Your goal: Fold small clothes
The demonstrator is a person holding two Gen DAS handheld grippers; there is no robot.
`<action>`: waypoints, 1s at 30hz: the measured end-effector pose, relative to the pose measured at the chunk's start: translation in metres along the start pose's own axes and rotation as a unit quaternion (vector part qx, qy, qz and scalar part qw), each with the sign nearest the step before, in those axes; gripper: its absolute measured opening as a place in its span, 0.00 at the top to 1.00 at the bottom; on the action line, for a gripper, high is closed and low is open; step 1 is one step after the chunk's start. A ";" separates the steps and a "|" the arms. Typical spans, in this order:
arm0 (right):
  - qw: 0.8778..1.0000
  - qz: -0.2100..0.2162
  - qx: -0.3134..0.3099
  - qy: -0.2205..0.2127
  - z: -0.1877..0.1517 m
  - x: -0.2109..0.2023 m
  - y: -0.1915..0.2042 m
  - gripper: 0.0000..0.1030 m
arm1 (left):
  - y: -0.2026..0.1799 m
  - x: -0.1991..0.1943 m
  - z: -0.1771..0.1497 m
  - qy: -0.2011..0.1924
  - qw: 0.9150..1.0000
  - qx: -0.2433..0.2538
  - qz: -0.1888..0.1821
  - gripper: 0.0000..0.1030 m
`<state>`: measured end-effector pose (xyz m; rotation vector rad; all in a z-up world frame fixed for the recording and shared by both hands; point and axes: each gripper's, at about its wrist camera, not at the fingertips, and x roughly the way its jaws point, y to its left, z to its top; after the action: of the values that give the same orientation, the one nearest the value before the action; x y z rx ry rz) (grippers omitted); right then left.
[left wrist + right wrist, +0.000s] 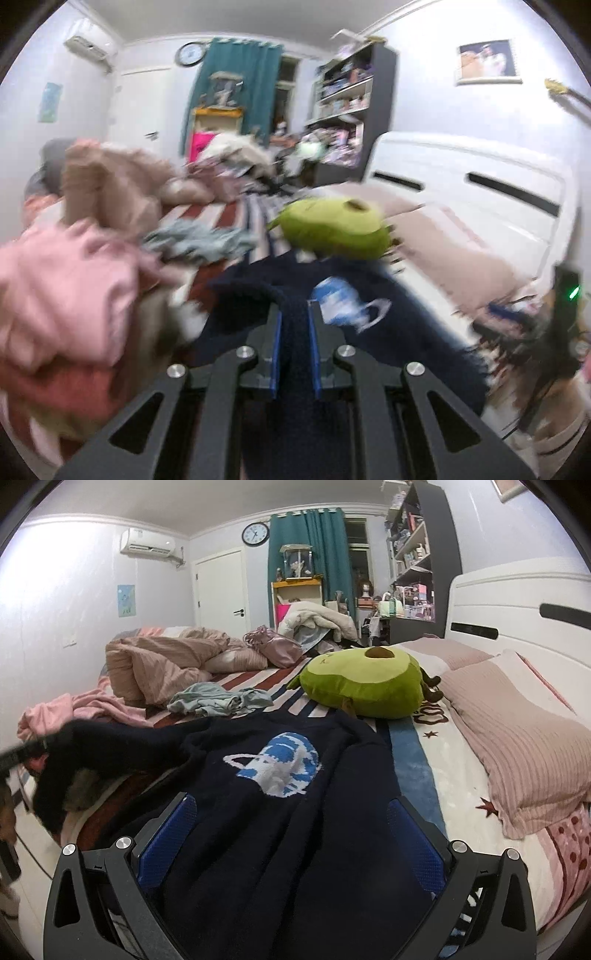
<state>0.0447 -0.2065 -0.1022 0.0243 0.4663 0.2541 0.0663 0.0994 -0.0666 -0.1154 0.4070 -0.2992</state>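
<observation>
A dark navy knit sweater (280,830) with a blue and white planet design (277,764) lies spread on the bed. My left gripper (294,310) is shut on a fold of the sweater (295,354), which runs between its blue pads; this view is blurred. In the right wrist view the left gripper (22,753) shows at the far left edge, holding the sweater's sleeve (96,753) lifted. My right gripper (291,805) is open, its blue pads (173,834) wide apart on either side of the sweater's lower part.
A green avocado plush (362,683) lies beyond the sweater. A light blue garment (218,699), pink clothes (85,705) and a beige duvet (159,661) lie at the left. Pink pillows (517,734) and a white headboard (517,605) are at the right.
</observation>
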 end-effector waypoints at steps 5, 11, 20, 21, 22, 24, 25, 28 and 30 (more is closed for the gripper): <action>0.999 -0.026 0.019 -0.010 -0.006 -0.009 -0.026 0.00 | -0.052 0.024 0.024 0.001 0.996 0.023 -0.081 0.90; 0.997 -0.060 0.042 -0.015 -0.015 -0.019 -0.063 0.00 | -0.117 0.083 0.003 0.073 0.983 0.037 -0.162 0.89; 0.997 -0.058 0.051 0.000 -0.024 -0.021 -0.093 0.00 | -0.135 0.139 -0.064 0.202 0.963 0.015 -0.176 0.43; 0.997 -0.049 0.055 0.005 -0.024 -0.019 -0.094 0.00 | -0.131 0.137 -0.063 0.201 0.963 0.011 -0.177 0.42; 0.998 -0.037 0.059 0.010 -0.024 -0.016 -0.093 0.00 | -0.126 0.133 -0.062 0.198 0.965 0.010 -0.174 0.38; 0.998 -0.009 0.059 0.027 -0.021 -0.007 -0.088 0.00 | -0.116 0.120 -0.055 0.183 0.970 0.012 -0.159 0.34; 0.998 0.003 0.056 0.030 -0.020 -0.003 -0.085 0.01 | -0.110 0.115 -0.050 0.175 0.973 0.014 -0.151 0.32; 0.998 0.049 0.030 0.038 -0.006 0.014 -0.068 0.03 | -0.089 0.097 -0.032 0.141 0.983 0.028 -0.110 0.24; 0.996 0.080 0.008 0.048 0.008 0.030 -0.055 0.09 | -0.072 0.089 -0.023 0.121 0.990 0.042 -0.067 0.20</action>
<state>0.0875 -0.2523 -0.1134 0.0661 0.5624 0.4092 0.1164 0.0021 -0.1084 -0.0243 0.6278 -0.4650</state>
